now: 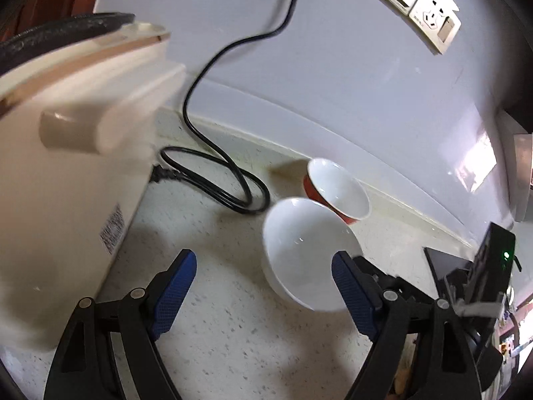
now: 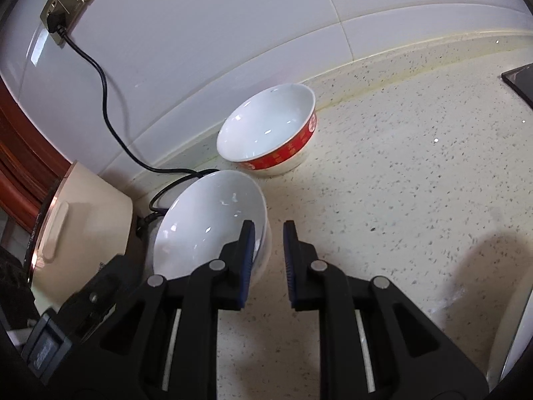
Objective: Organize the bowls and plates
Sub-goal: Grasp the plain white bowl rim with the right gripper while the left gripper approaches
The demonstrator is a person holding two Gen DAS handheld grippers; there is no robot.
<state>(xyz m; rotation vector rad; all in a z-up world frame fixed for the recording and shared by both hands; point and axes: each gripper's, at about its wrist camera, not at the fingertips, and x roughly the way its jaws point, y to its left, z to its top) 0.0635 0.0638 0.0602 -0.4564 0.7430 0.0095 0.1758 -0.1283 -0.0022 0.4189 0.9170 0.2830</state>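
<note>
A plain white bowl [image 1: 306, 250] [image 2: 210, 223] rests on the speckled counter. Behind it, against the wall, stands a red-banded bowl [image 1: 339, 190] [image 2: 269, 130], white inside. My left gripper [image 1: 263, 286] is wide open; its right finger overlaps the white bowl's near rim and the left finger is over bare counter. My right gripper [image 2: 268, 256] has its jaws a small gap apart around the white bowl's right rim, the left finger inside the bowl and the right finger outside. I cannot tell whether the pads touch the rim.
A cream rice cooker [image 1: 66, 180] [image 2: 83, 213] stands at the left, its black cord [image 1: 216, 173] [image 2: 106, 106] looped behind the bowls to a wall socket [image 2: 56, 20]. A dark stovetop corner [image 2: 519, 80] lies at the right. The other gripper's body [image 1: 479, 283] is at the right edge.
</note>
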